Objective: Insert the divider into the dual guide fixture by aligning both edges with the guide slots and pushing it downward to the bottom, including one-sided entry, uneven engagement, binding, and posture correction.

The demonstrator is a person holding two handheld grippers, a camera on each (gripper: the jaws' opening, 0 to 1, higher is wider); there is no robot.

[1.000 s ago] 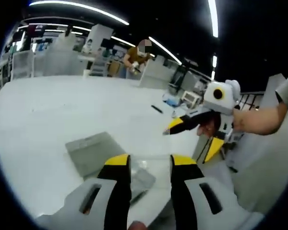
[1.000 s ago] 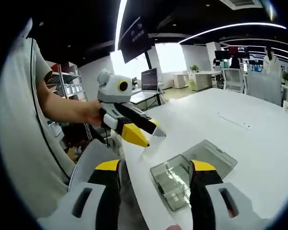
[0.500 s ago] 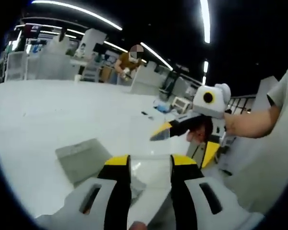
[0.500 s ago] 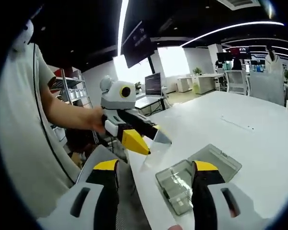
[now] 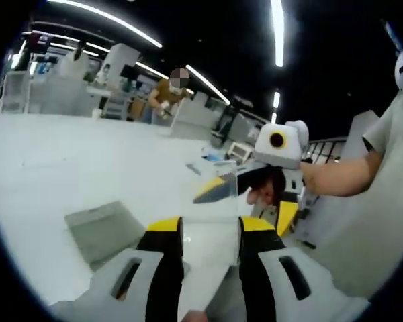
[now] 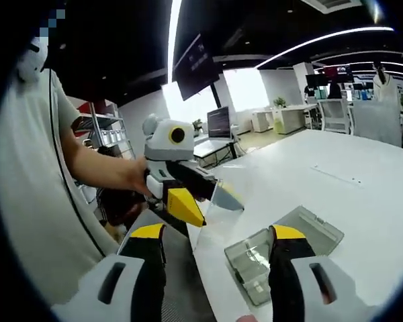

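My left gripper [image 5: 209, 228] is shut on the clear divider [image 5: 211, 211], gripping it by its two side edges and holding it above the white table [image 5: 67, 154]. From the right gripper view the same left gripper [image 6: 215, 211] comes in from the left with the divider [image 6: 221, 200] tilted in the air, up and left of the clear guide fixture [image 6: 252, 265]. Beside the fixture lies a grey lid [image 6: 316, 228], also seen as a grey lid [image 5: 97, 228]. My right gripper [image 6: 218, 235] stands open over the fixture, holding nothing. The right gripper [image 5: 240, 213] is close to the right of the divider.
The table's near edge [image 6: 195, 258] runs just left of the fixture, with the person's body and arm [image 6: 87, 168] beyond it. Small items [image 5: 211, 157] lie far across the table. A person [image 5: 169, 94] stands at distant desks with chairs [image 6: 336, 111].
The left gripper has lifted the divider up off the fixture and nearer the right gripper. Both views have shifted with the hands; the fixture and lid stay on the table.
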